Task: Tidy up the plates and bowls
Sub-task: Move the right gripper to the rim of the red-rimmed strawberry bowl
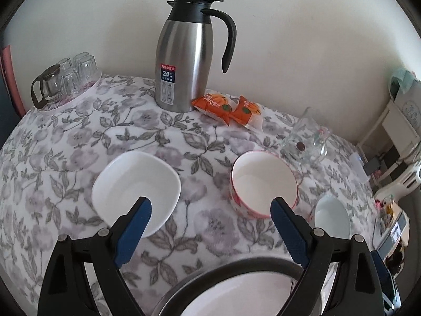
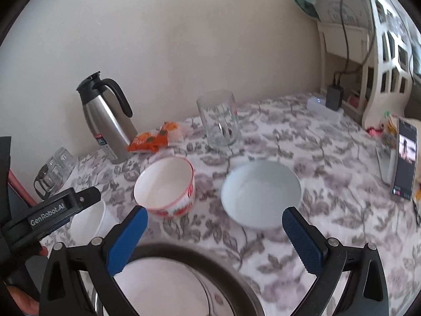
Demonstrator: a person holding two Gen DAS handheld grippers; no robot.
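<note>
- My left gripper and right gripper: both spread wide, holding nothing.
- Square white plate, red-patterned bowl, pale bowl sit apart on the floral table.
- Judged ceramic: rigid, slick, breakable. Pinch at rim.

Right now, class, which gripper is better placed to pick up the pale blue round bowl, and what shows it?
The right gripper. Its open fingers frame the pale blue round bowl directly ahead. From the left gripper, that bowl sits off to the right, beyond the red-patterned bowl.
</note>
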